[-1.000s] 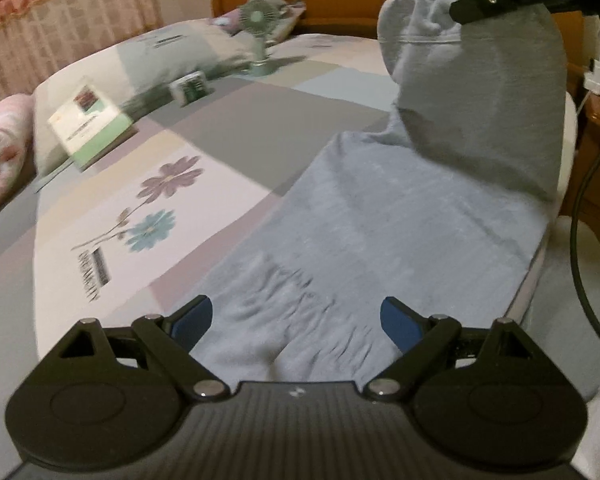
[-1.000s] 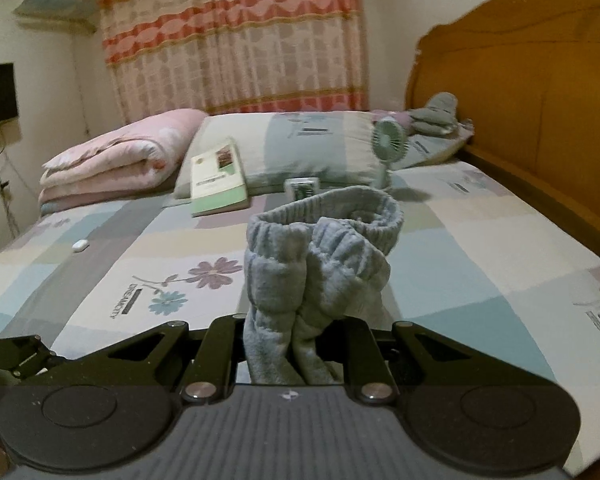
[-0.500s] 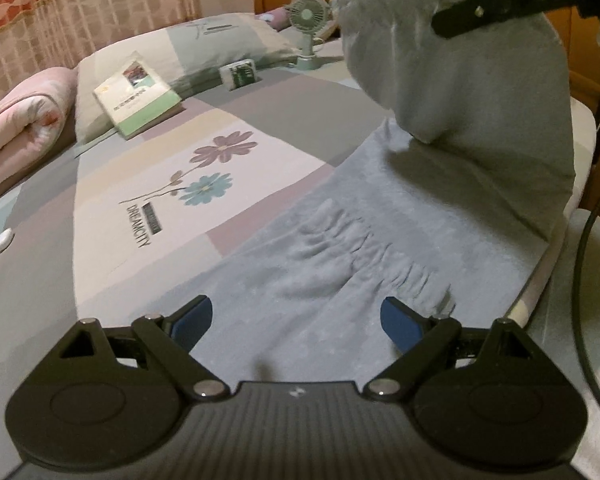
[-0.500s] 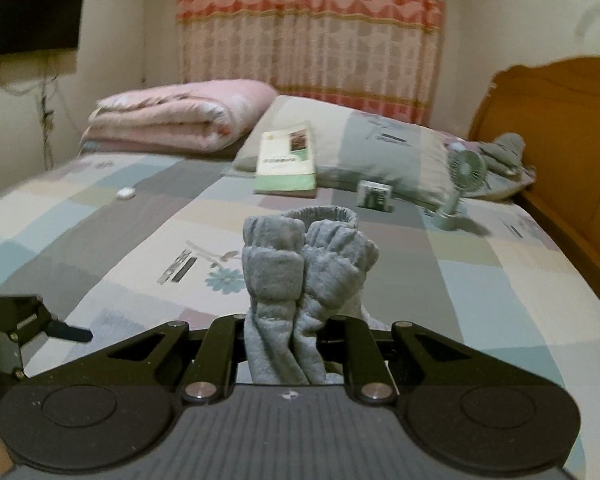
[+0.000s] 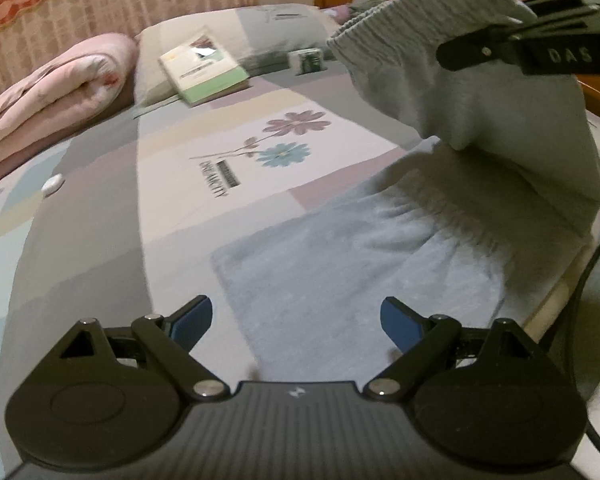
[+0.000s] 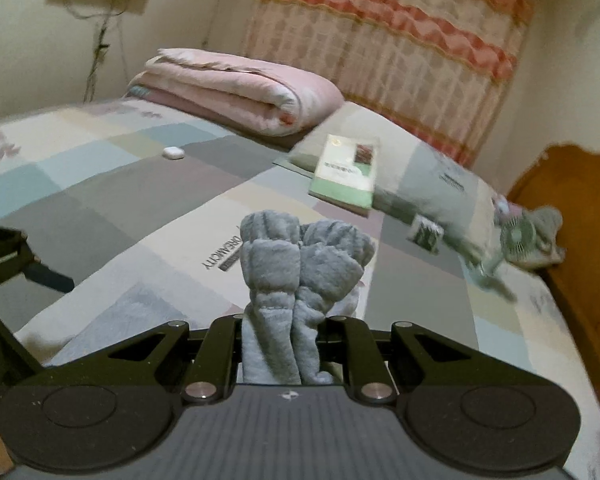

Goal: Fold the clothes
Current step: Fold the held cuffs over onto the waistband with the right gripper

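Right claw (image 6: 281, 344): clamped on bunched grey trousers (image 5: 340, 280), lifted above bed (image 5: 100, 216).
Left claw (image 5: 296, 316): wide open, empty.
Risk: bunched cloth slipping out, fold landing crooked.

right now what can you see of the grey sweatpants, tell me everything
The grey sweatpants look like soft fleece with ribbed, gathered bands. One part lies flat on the patchwork bedsheet near the bed's edge; the other end is lifted and draped back over it, its ribbed band bunched and pinched in the shut right gripper. The open left gripper hovers over the flat part, apparently not gripping it.
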`<state>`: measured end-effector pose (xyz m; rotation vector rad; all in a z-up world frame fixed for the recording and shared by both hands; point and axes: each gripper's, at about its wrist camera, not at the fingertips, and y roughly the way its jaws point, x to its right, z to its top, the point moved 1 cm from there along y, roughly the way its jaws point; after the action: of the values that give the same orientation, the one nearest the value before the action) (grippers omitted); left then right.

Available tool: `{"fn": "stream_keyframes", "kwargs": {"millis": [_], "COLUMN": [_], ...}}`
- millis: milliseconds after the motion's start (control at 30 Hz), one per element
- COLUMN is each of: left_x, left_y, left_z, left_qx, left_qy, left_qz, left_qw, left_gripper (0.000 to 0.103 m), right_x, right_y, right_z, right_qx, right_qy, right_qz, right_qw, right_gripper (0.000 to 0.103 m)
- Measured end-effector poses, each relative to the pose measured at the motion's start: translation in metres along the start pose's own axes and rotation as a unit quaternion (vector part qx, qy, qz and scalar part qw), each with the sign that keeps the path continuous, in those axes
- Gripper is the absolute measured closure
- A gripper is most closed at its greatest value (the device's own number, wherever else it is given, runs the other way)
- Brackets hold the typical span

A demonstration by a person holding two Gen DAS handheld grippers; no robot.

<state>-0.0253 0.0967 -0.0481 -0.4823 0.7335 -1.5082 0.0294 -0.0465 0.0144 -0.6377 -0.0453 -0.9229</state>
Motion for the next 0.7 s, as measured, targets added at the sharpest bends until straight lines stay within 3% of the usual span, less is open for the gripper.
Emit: {"fn": "stream_keyframes", "kwargs": {"millis": [433, 700], "left_x": [-0.036, -0.045], "left_y": [-0.006, -0.007], "left_z": [-0.026, -0.031], "left_qx": [-0.014, -0.016], "left_qy": [-0.06, -0.077], "left_qz": [0.037, 0.046], "left_qw": [0.9974, 0.9959], "left_gripper": [0.012, 0.012], "right_x": [-0.079, -0.095], "right_y": [0.013, 0.017], "right_z": [-0.005, -0.009], "right_qx": [0.004, 0.003], "right_qy": [-0.119, -0.151], "right_qz": [-0.006, -0.008], "right_qw": [0.993, 0.989], "right_gripper": [0.085, 0.085]}}
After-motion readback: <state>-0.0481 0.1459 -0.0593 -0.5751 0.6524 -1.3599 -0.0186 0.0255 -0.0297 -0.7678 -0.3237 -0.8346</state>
